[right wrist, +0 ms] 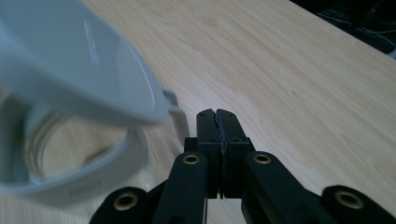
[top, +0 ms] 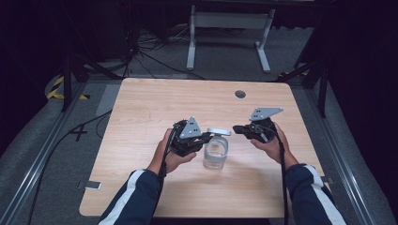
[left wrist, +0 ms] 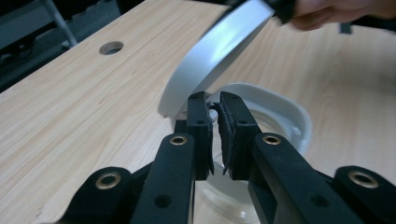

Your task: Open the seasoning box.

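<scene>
Clear container (top: 215, 153), seemingly grey lid (top: 218, 132), wood-grain table (top: 141, 112).

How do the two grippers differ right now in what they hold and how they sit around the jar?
The left gripper is clamped on the rim of the clear jar standing on the table; the right gripper pinches a small tab on the grey lid. The left sits low against the jar; the right holds the lid lifted and tilted above the opening. Both are black and carry grey plates.
</scene>
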